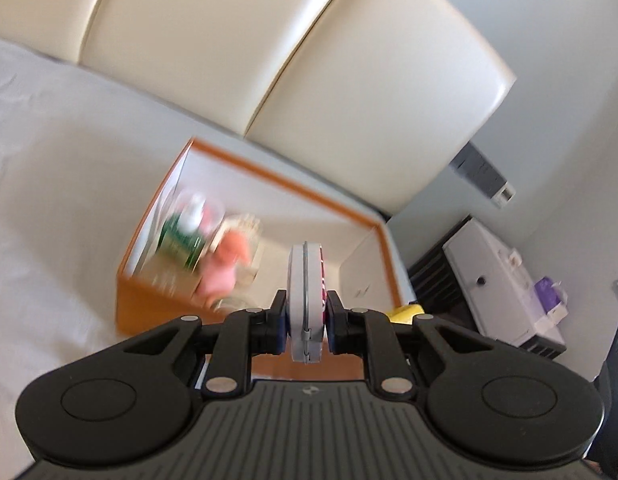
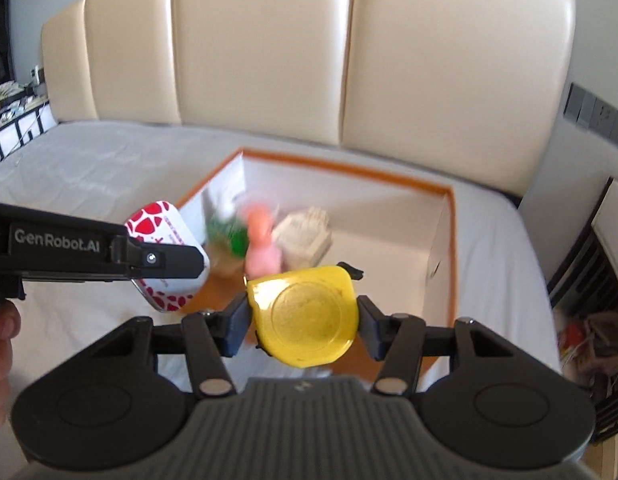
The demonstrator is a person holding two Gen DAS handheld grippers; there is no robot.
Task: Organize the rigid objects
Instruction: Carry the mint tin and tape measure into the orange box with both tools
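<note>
box (image 2: 445,240), orange-rimmed, lies on the bed straight ahead of and below both tools. left tool (image 1: 307,316) is clamped on a white tin (image 1: 305,300), held edge-up over the near wall. right tool (image 2: 305,316) grips a yellow tape measure (image 2: 305,316), also over the near wall.

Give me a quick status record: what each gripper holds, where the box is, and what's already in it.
left gripper: shut on white tin with red pattern, held on edge
right gripper: shut on yellow tape measure
box: orange-rimmed, open, on the bed, ahead of both grippers
box contents: green item, pink item, cream item; blurred
both held items: not yet in box
</note>
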